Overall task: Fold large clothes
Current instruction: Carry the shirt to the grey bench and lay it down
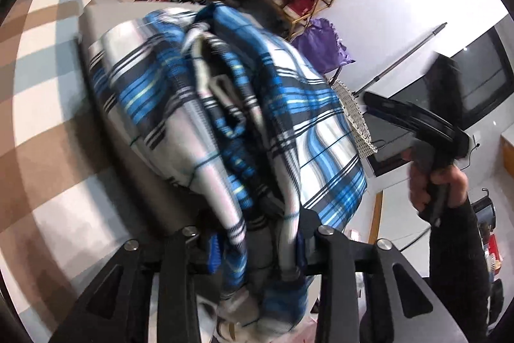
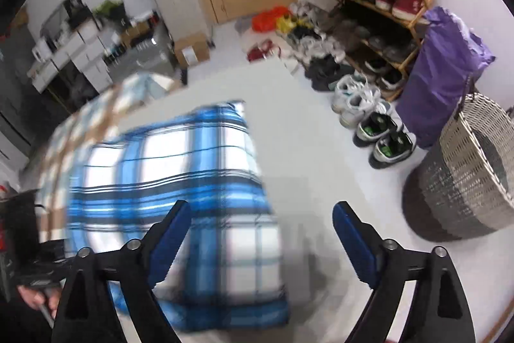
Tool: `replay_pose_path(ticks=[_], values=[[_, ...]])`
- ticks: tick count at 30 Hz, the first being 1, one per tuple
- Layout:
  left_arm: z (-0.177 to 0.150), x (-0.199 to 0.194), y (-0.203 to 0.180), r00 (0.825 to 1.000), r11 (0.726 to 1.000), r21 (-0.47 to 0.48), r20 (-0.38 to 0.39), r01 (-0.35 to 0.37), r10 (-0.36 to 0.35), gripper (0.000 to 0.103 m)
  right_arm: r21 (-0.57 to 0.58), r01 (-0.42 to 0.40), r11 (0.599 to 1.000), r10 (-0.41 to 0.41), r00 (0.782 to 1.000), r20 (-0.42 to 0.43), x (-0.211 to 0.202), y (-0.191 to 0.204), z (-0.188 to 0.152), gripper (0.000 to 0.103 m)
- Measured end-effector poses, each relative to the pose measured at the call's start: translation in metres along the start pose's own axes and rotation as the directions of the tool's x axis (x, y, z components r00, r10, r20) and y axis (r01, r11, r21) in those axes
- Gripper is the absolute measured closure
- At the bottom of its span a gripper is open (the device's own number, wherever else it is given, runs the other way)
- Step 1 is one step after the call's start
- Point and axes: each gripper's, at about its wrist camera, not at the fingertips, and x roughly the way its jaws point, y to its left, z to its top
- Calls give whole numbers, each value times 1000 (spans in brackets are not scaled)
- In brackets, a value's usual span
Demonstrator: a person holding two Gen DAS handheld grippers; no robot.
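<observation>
Between the fingers of the left hand-held gripper (image 1: 257,249), in the left wrist view, a bunched fold of the blue plaid shirt (image 1: 225,118) is clamped tight; the rest lies crumpled across the grey counter (image 1: 96,21). At far right, a hand grips the right hand-held gripper (image 1: 417,121).

Seen from the right wrist, the right hand-held gripper (image 2: 260,230) gapes wide, holding nothing, above the shirt's right edge on the counter. A woven basket (image 2: 465,169) stands at right.
</observation>
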Motion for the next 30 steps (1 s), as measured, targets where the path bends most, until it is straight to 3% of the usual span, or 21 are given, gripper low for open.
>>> replay_pose_path(ticks=[2, 5, 11, 12, 15, 19, 23, 27, 30], values=[[-8, -13, -1, 999, 999, 18, 14, -42, 42, 65, -65, -5, 998, 9, 999, 52, -23, 24, -17, 0], [-8, -40, -4, 992, 991, 60, 62, -117, 113, 65, -183, -10, 983, 29, 995, 100, -34, 66, -42, 0], [6, -79, -47, 980, 973, 187, 168, -138, 107, 65, -233, -44, 972, 48, 999, 12, 7, 105, -80, 0], [10, -76, -51, 982, 970, 204, 156, -134, 103, 61, -228, -49, 972, 45, 999, -25, 20, 105, -82, 0], [20, -47, -52, 984, 954, 241, 73, -177, 164, 60, -221, 42, 974, -63, 994, -89, 53, 103, -84, 0], [34, -4, -36, 961, 942, 214, -43, -258, 273, 60, -218, 93, 971, -118, 987, -105, 67, 102, -84, 0], [40, 13, -37, 953, 926, 260, -61, -273, 298, 60, -234, 71, 970, -97, 990, -101, 71, 99, -79, 0], [47, 20, -45, 959, 913, 313, -21, -261, 282, 60, -218, 53, 974, -75, 993, -92, 67, 91, -78, 0], [56, 34, -49, 959, 909, 331, -39, -254, 282, 60, -195, 70, 978, -88, 992, -86, 71, 80, -69, 0]])
